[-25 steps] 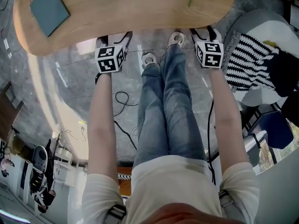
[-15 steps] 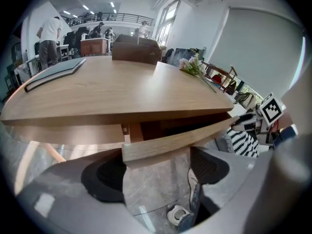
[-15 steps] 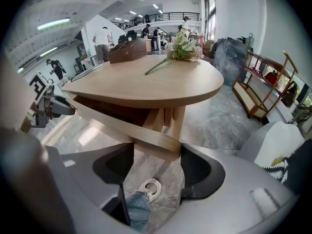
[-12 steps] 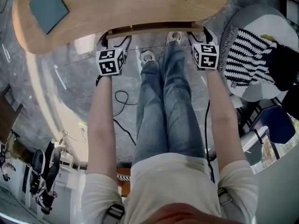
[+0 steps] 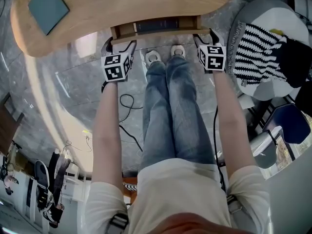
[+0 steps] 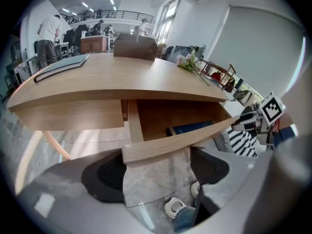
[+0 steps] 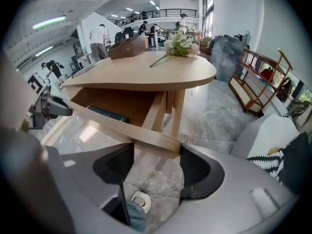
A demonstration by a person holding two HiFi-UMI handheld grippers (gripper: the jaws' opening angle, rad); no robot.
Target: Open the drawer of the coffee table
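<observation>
**A:** Head view: the drawer [image 5: 155, 27] juts partly out of the table [image 5: 122, 4] at 12 o'clock. The left gripper [image 5: 118, 48] is on its front at 11 and the right gripper [image 5: 202, 37] at 1.

**B:** Do we hold it firmly?

**A:** We doubt it. In each gripper view the jaws stand wide apart. One end of the front only lies across the gap, and nothing is pinched.

**B:** So a slip is our first risk.

**A:** Yes. If we pull fast or let our wrists drop, the ends may slide off the jaws, we judge.

**B:** And the pull itself?

**A:** If one hand leads, the drawer may skew and bind in the table.

**B:** What about the book [image 6: 191, 127] inside?

**A:** It lies flat in the drawer, just behind the front. A jerk could send it sliding. Our legs [image 5: 170, 111] stand at 6 o'clock of the front, so a long pull may bump them. It could also bring the drawer clean out of the table.
</observation>
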